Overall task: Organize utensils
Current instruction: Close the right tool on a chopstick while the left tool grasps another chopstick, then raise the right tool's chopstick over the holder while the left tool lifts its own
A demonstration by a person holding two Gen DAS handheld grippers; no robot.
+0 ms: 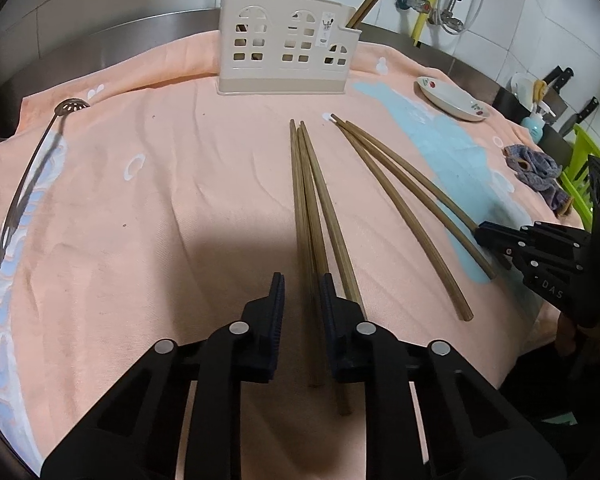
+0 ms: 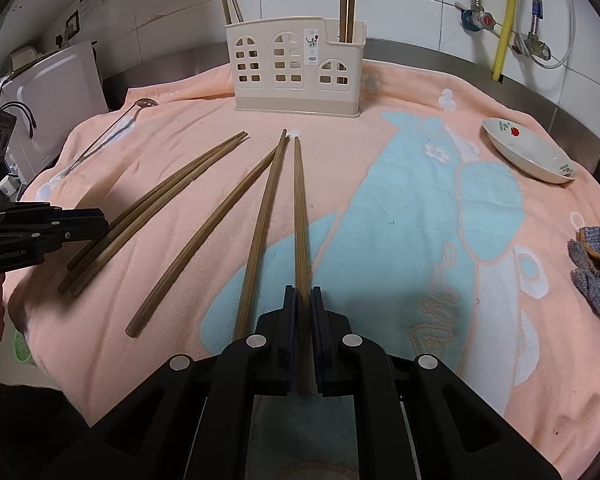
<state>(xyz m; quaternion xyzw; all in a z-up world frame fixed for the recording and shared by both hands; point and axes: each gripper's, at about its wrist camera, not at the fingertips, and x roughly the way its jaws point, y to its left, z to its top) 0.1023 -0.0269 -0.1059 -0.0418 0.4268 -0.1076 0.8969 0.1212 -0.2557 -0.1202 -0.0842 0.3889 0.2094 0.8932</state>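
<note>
Several long brown chopsticks lie on a peach towel [image 1: 160, 208]. My left gripper [image 1: 302, 280] is open, its jaws either side of the near ends of a chopstick group [image 1: 308, 184]. My right gripper [image 2: 304, 294] is shut on one chopstick [image 2: 300, 216] at its near end; it shows at the right edge of the left wrist view [image 1: 484, 236]. Another pair [image 1: 400, 192] lies beside it. A beige utensil holder [image 1: 286, 46] stands at the back with chopsticks upright in it; it also shows in the right wrist view [image 2: 298, 66].
A slotted metal spoon [image 1: 32, 164] lies at the towel's left edge. A white flowered dish [image 2: 530, 150] sits at the right, a grey cloth [image 2: 596, 272] nearer. Knives and a green rack [image 1: 580, 148] stand far right. A white appliance [image 2: 52, 92] stands left.
</note>
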